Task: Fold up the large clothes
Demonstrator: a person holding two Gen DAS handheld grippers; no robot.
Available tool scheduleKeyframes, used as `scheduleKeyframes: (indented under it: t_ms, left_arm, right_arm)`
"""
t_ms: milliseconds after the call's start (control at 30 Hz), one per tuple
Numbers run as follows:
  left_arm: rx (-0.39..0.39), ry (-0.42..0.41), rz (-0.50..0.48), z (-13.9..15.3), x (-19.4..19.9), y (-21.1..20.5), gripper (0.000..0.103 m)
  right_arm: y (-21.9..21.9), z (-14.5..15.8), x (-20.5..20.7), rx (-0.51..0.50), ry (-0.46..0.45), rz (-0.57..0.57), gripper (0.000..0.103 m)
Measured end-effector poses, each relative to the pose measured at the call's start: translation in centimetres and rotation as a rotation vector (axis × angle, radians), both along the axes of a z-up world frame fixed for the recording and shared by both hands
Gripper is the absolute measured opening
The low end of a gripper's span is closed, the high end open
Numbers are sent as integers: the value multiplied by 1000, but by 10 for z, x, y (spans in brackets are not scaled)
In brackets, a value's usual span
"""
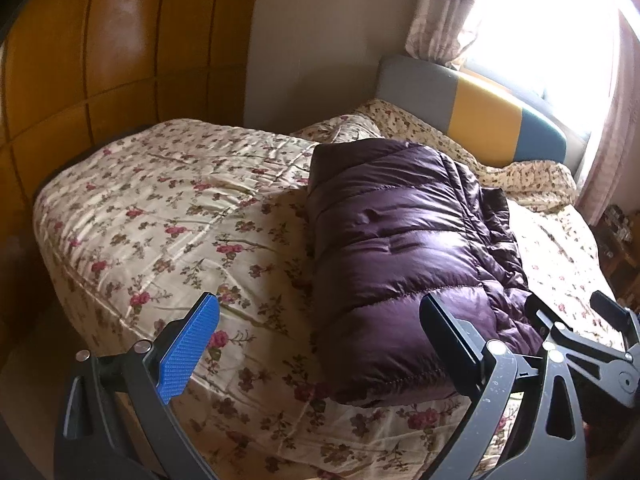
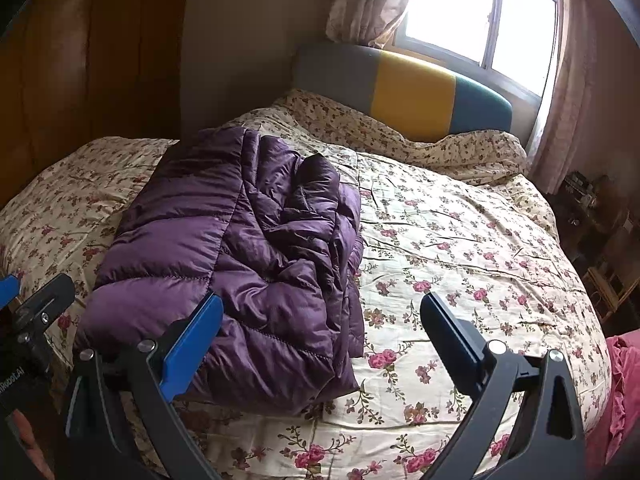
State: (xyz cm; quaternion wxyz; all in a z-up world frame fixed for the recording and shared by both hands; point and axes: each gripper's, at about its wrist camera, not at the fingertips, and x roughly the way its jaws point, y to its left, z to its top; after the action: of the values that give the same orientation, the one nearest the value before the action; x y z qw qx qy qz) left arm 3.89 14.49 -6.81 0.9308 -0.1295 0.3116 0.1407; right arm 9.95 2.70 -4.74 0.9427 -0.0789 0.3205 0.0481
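Bed filled most of both views, covered by a floral quilt; it served as the folding surface, broad and soft enough to carry a bulky garment. Headboard, in grey, yellow and teal panels, stood at the far end under the window.

Purple puffer jacket lay on the quilt, running from the near edge of the bed toward the headboard, already doubled into a long bundle. Side of the jacket toward the wooden wall panels was smooth. Window side was bunched, with loose folds stacked there, probably sleeves tucked in. My read: lengthwise fold was done, crosswise fold or tidying remained. Slick down fill would likely spring back unless pressed.

Left gripper was held above the near edge of the bed, jaws wide apart, nothing between them. Its right finger sat in front of the jacket's near end; contact could not be told.

Right gripper was also spread wide and empty, level with the jacket's near end. Its blue-padded finger overlapped the near corner on the jacket's window side. Both grippers seemed placed to take the near hem, one per corner.

Pink cloth showed at the bed's window-side near corner.
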Motion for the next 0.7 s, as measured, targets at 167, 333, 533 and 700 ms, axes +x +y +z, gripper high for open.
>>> scheduleKeyframes:
  t_ms: [167, 333, 533, 700]
  left_arm:
    - [34, 14, 37, -2, -4, 1, 99]
    - [46, 18, 62, -4, -9, 1, 99]
    - [55, 29, 65, -7, -10, 0, 99]
    - [51, 37, 68, -9, -8, 1, 99]
  right_arm:
    - [1, 1, -5, 1, -10, 16, 100]
    - [2, 1, -11, 6, -11, 31, 100]
    - [3, -2, -9, 15, 4, 40, 100]
    - [5, -4, -6, 16, 13, 46, 100]
